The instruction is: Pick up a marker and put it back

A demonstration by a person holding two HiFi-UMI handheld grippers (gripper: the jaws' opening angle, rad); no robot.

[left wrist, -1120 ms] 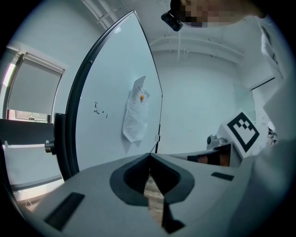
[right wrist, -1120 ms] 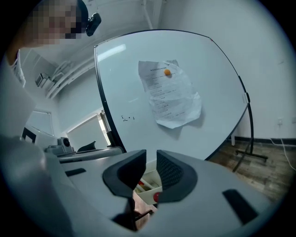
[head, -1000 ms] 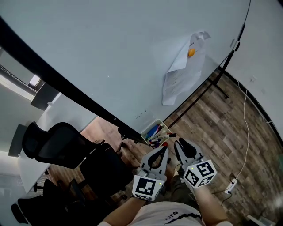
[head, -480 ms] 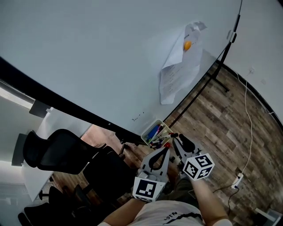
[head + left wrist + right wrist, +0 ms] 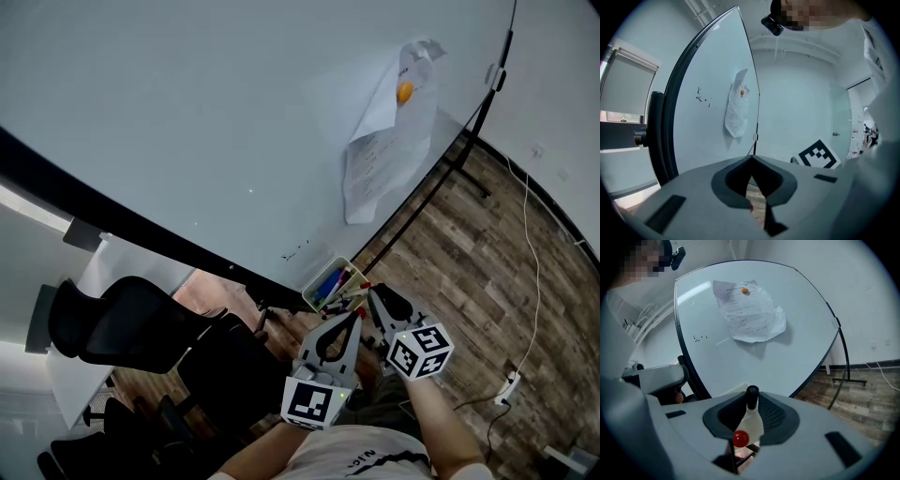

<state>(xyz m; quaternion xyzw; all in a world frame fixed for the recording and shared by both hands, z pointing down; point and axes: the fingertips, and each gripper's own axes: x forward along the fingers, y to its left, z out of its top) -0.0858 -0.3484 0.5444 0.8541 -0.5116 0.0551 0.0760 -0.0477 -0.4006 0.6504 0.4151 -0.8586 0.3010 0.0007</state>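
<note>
A small white marker box [image 5: 327, 266] hangs under the whiteboard's lower edge, holding blue [image 5: 327, 281] and red markers. My right gripper [image 5: 369, 293] has its tips at the box's near side. In the right gripper view a marker [image 5: 751, 420] with a white barrel, a dark end up at the tips and a red rounded end toward the camera fills the gap of the right gripper [image 5: 752, 398]. Its jaws have just been closing and rest against the marker. My left gripper [image 5: 353, 318] sits just below the box, shut and empty [image 5: 752, 158].
The large whiteboard [image 5: 234, 141] carries a sheet of paper [image 5: 380, 164] pinned by an orange magnet [image 5: 404, 92]. Black office chairs [image 5: 122, 319] stand at the lower left. The board's black stand leg [image 5: 473, 183] and a white cable [image 5: 531, 281] lie on the wooden floor at right.
The right gripper has dropped toward the marker box, and its tips are now at the box's edge. The left gripper has stayed about where it was.
</note>
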